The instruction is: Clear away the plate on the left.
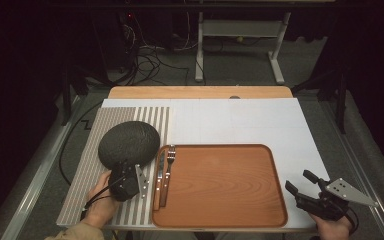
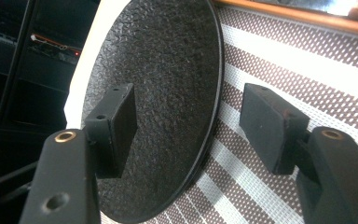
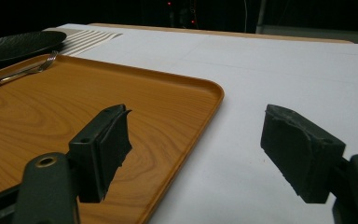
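Left gripper (image 2: 186,126): fingers apart, straddling the near rim of the black textured plate (image 1: 129,143), not clamped. Plate lies on the striped placemat (image 1: 87,175), just left of the wooden tray (image 1: 220,185). Right gripper (image 3: 196,154): fingers apart, empty, at the tray's right edge. Fork (image 1: 169,170) and knife (image 1: 159,177) inside the tray's left rim.

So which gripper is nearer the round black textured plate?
Left. The left gripper is at the round black textured plate, jaws open around its near rim; the right gripper waits beyond the tray's right edge.
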